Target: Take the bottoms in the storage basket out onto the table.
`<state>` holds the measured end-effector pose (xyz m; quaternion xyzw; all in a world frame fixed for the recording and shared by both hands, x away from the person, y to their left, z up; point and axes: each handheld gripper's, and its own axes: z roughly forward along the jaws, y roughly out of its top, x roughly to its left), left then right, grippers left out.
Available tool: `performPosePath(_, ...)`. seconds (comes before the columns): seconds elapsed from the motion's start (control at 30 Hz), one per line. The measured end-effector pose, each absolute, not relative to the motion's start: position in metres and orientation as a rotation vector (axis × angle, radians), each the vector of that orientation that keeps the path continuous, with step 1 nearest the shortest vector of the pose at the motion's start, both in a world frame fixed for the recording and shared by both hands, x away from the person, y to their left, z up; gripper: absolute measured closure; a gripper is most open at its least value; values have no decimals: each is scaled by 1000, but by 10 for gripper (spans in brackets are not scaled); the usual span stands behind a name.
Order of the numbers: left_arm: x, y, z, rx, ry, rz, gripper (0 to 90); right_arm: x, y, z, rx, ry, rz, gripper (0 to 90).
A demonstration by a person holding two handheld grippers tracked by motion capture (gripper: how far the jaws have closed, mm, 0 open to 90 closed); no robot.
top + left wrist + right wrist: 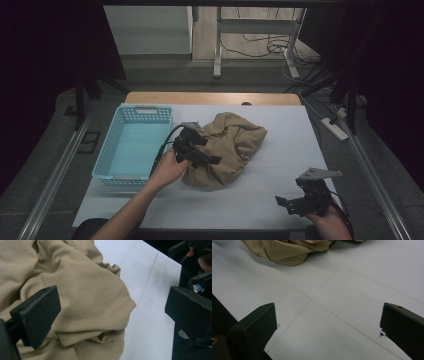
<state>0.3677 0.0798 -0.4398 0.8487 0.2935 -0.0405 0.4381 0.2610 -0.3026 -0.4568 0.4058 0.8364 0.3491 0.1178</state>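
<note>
A crumpled tan cloth [229,146] lies heaped in the middle of the white table [280,130]. My left gripper [202,156] hovers over the cloth's left side, open; in the left gripper view its jaws stand wide apart above the tan cloth [80,297] with nothing between them. My right gripper [296,204] rests near the table's front right edge, open, well clear of the cloth. In the right gripper view its jaws frame bare table, with the cloth [287,250] farther off at the top.
A light blue plastic basket [131,146] stands at the left of the table, beside the cloth. Beyond the table's far wooden edge [212,97] are desk legs and cables on the floor. A white power strip [335,127] lies off the right side.
</note>
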Motion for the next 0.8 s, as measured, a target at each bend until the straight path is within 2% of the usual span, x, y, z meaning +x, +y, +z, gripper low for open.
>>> performPosePath(0.8,355,94,-434,2097,733,-98,13,261,-302,-457,1192,2450,1018,9)
